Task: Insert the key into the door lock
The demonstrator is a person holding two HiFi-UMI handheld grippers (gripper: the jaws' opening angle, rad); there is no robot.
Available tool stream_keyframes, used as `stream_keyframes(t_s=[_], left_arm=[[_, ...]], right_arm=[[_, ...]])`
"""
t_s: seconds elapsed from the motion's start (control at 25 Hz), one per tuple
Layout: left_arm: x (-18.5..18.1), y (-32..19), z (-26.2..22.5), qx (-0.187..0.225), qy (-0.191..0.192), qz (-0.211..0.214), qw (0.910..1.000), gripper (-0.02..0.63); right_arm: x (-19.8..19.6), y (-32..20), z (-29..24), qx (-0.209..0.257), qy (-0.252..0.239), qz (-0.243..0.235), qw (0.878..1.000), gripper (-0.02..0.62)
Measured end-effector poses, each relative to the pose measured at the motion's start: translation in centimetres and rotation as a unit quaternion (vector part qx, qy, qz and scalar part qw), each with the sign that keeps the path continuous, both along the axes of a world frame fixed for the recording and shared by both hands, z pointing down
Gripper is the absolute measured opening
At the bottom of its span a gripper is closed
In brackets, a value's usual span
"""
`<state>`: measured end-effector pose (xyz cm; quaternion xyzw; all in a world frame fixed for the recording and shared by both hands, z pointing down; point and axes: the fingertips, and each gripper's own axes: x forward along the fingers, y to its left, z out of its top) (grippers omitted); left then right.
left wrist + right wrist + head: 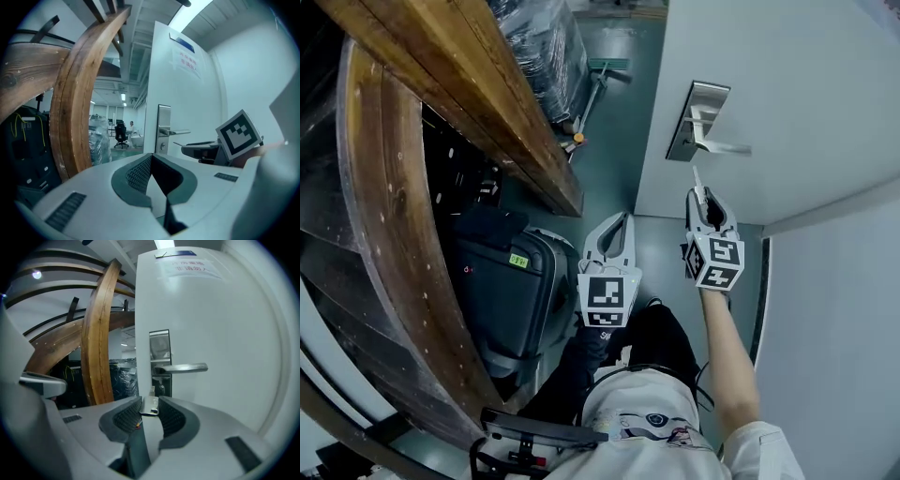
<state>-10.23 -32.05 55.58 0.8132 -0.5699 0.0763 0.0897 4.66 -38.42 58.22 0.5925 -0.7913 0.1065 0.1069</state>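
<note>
The white door carries a steel lock plate with a lever handle. My right gripper is shut on a small silver key, blade pointing up at the plate, a short gap below the handle. In the right gripper view the key sits pinched between the pads, its tip just short of the keyhole under the handle. My left gripper hangs lower and to the left, shut on nothing, away from the door. Its view shows the lock plate ahead.
A big curved wooden beam structure fills the left side. A black suitcase stands beside my legs. A plastic-wrapped stack and a mop lie beyond the door edge. A wall closes the right.
</note>
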Motion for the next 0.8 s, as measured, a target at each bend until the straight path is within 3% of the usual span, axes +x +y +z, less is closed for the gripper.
stream_keyframes(t_s=[0.4,0.8], left_arm=[[0.1,-1.4,5.4,0.001,0.002,-0.021,0.9998,0.005],[-0.3,-2.4,6.0,0.0,-0.004,-0.027,0.9996,0.005]], right_arm=[[0.5,-6.2,3.6,0.015,0.015,-0.005,1.0,0.12],[0.5,-7.8,4.1,0.013,0.006,-0.015,1.0,0.119]])
